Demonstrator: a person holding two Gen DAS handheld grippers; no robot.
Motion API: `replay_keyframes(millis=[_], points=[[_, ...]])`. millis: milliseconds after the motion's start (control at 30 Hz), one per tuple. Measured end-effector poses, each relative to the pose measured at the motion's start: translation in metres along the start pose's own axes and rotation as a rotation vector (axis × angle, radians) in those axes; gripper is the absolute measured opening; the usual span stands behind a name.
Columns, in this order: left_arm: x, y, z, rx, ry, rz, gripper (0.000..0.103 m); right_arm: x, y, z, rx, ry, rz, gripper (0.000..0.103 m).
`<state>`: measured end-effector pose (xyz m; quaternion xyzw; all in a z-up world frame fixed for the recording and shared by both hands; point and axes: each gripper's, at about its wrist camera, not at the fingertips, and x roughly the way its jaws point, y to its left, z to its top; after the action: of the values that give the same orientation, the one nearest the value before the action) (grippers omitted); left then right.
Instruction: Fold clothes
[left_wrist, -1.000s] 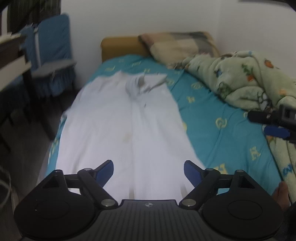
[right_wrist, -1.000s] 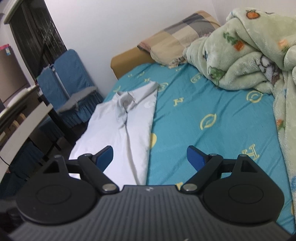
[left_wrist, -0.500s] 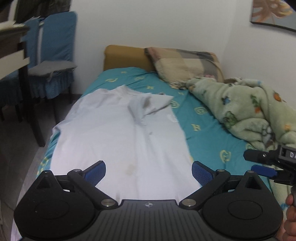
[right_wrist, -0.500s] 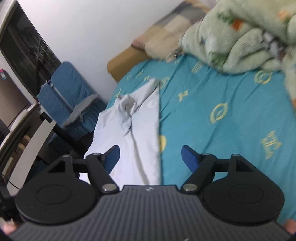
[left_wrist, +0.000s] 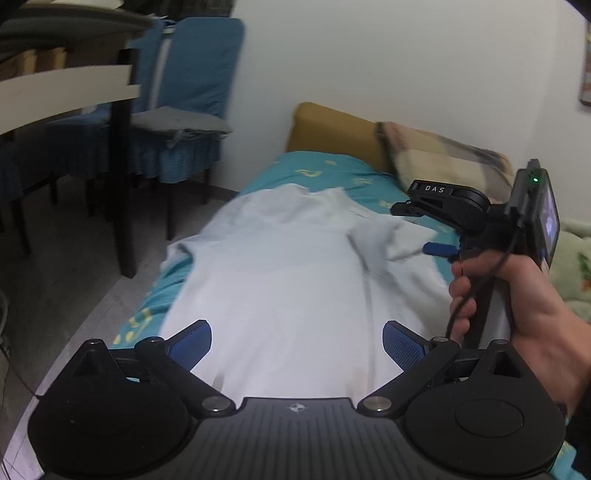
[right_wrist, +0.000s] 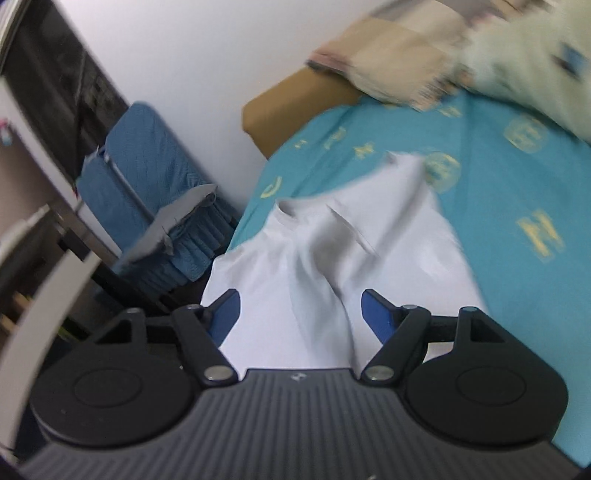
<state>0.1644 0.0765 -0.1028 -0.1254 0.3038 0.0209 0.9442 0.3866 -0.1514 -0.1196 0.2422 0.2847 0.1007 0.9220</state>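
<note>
The white short-sleeved cotton shirt (left_wrist: 295, 280) lies spread flat on the bed, on a teal bedsheet with yellow printed motifs (right_wrist: 517, 192), collar toward the ochre padded headboard (left_wrist: 332, 129). One sleeve (left_wrist: 399, 240) is folded in over the chest on the right of the left wrist view. The shirt's left edge runs along the bed edge next to the floor.

The left hand-held gripper (left_wrist: 297, 341) hovers over the lower part of the shirt, jaws wide apart, with nothing between the blue pads (left_wrist: 192, 341). The right hand-held gripper (right_wrist: 301, 312) is above the shirt's upper half, jaws apart and empty; no pad presses on fabric. In the left wrist view it is held by a hand (left_wrist: 517, 295) at the shirt's right edge, pointing toward the folded sleeve.

A beige checked pillow (left_wrist: 443, 155) rests against the headboard. A pale green fleece blanket (right_wrist: 535, 55) is bunched at the far right. Blue fabric-covered chairs (left_wrist: 184, 103) stand beside the bed.
</note>
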Motion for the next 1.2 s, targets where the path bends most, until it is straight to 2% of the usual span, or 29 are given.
replay_keyframes(millis=[67, 100, 133, 167, 200, 233, 333, 467, 600, 633, 667, 700, 733, 767, 867, 967, 1000, 1067, 1200], points=[[0.013, 0.017, 0.002, -0.068, 0.017, 0.013, 0.100, 0.033, 0.007, 0.007, -0.056, 0.009, -0.049, 0.074], [0.019, 0.024, 0.001, -0.094, 0.019, 0.021, 0.100, 0.049, 0.010, 0.010, -0.078, 0.011, -0.078, 0.069], [0.024, 0.031, 0.001, -0.119, 0.022, 0.029, 0.100, 0.061, 0.011, 0.012, -0.093, 0.012, -0.104, 0.058], [0.029, 0.036, 0.001, -0.131, 0.026, 0.049, 0.099, 0.071, 0.014, 0.012, -0.112, 0.014, -0.123, 0.042], [0.034, 0.042, 0.001, -0.144, 0.029, 0.068, 0.098, 0.079, 0.019, 0.012, -0.137, 0.016, -0.140, 0.033], [0.036, 0.046, 0.001, -0.162, 0.029, 0.077, 0.098, 0.088, 0.023, 0.012, -0.161, 0.019, -0.156, 0.017], [0.038, 0.057, 0.002, -0.210, 0.019, 0.102, 0.098, 0.098, 0.057, -0.001, -0.363, -0.003, -0.121, 0.010], [0.034, 0.064, 0.004, -0.239, -0.008, 0.125, 0.098, 0.110, 0.100, -0.032, -0.578, 0.108, -0.014, 0.009], [0.030, 0.059, 0.003, -0.230, -0.012, 0.127, 0.098, 0.108, 0.112, -0.049, -0.589, 0.192, 0.005, 0.014], [0.029, 0.058, 0.003, -0.227, -0.013, 0.128, 0.098, 0.104, 0.111, -0.049, -0.575, 0.194, 0.004, 0.021], [0.027, 0.057, 0.003, -0.227, -0.013, 0.126, 0.098, 0.099, 0.109, -0.049, -0.561, 0.192, 0.004, 0.039], [0.025, 0.056, 0.003, -0.227, -0.014, 0.125, 0.098, 0.090, 0.108, -0.049, -0.547, 0.176, 0.013, 0.049], [0.023, 0.056, 0.003, -0.230, -0.016, 0.122, 0.098, 0.080, 0.105, -0.046, -0.528, 0.148, 0.033, 0.066], [0.022, 0.056, 0.002, -0.233, -0.017, 0.119, 0.098, 0.071, 0.101, -0.043, -0.506, 0.119, 0.056, 0.073], [0.019, 0.054, 0.002, -0.236, -0.017, 0.117, 0.098, 0.044, 0.089, -0.031, -0.434, 0.032, 0.108, 0.073], [0.018, 0.053, 0.001, -0.238, -0.015, 0.117, 0.098, 0.034, 0.068, -0.015, -0.319, -0.049, 0.059, 0.073], [0.019, 0.053, 0.001, -0.238, -0.011, 0.118, 0.098, 0.036, 0.059, -0.011, -0.264, -0.047, 0.037, 0.073], [0.021, 0.053, 0.000, -0.241, -0.005, 0.122, 0.098, 0.042, 0.038, -0.004, -0.145, -0.019, -0.002, 0.062], [0.026, 0.054, -0.002, -0.250, 0.015, 0.127, 0.098, 0.062, 0.009, -0.002, 0.034, 0.057, -0.022, 0.060]])
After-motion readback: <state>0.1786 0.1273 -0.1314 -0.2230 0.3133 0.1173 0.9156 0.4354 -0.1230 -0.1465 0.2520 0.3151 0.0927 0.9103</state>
